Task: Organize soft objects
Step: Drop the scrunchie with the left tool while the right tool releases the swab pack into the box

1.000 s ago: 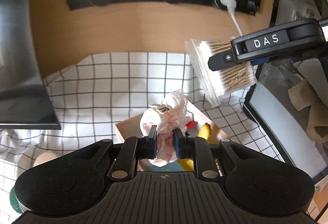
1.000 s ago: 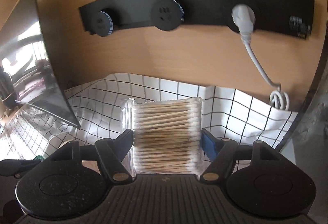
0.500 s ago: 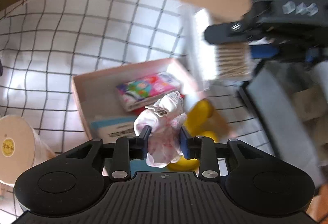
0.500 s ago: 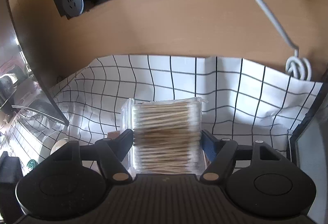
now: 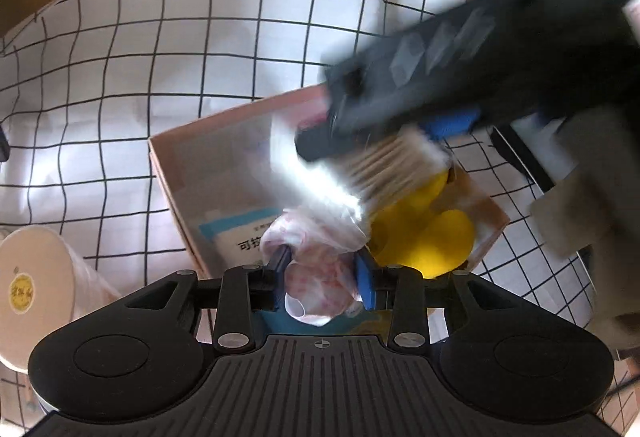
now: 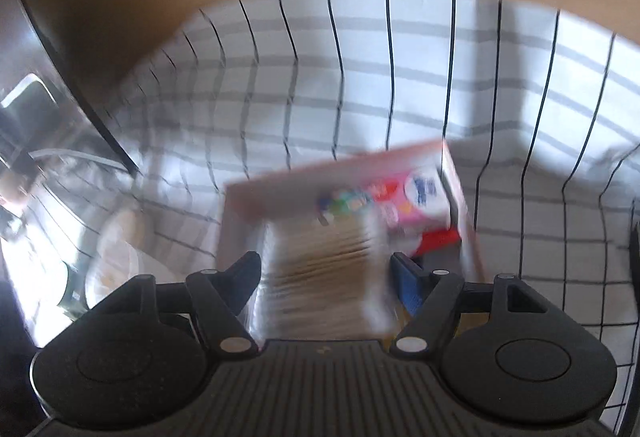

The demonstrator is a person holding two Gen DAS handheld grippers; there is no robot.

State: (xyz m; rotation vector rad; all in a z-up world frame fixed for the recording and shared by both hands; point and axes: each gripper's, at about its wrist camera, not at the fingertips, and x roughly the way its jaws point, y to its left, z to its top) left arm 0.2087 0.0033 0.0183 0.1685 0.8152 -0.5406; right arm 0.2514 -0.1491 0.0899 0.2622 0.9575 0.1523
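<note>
Both grippers are poised over the pink box [image 5: 176, 173], each with a load. Largest first: the checked cloth [image 5: 200, 37] is spread under everything, and the open box is seen resting on it, already stocked with a yellow soft toy [image 5: 424, 237], a blue-and-white packet [image 5: 236, 233] and a colourful tissue pack [image 6: 396, 197].

The right gripper [image 6: 326, 269] is clamped on the pack of cotton swabs [image 6: 320, 269], jaws held wide by the pack's sides; heavy blur is shown in both views, and the pack is placed just above the box's middle, over the left gripper's load.

The left gripper [image 5: 322, 271] has just been opening, and the pink-and-white scrunchie [image 5: 316, 277] is left sitting between its blue pads [image 5: 364, 277], seemingly no longer squeezed, low over the near end of the box beside the yellow toy.

The step in hand is judged to be the drop-off into the box. Next, the left gripper would need to be lifted clear of the scrunchie, and the swab pack lowered into free space before the jaws are released.
</note>
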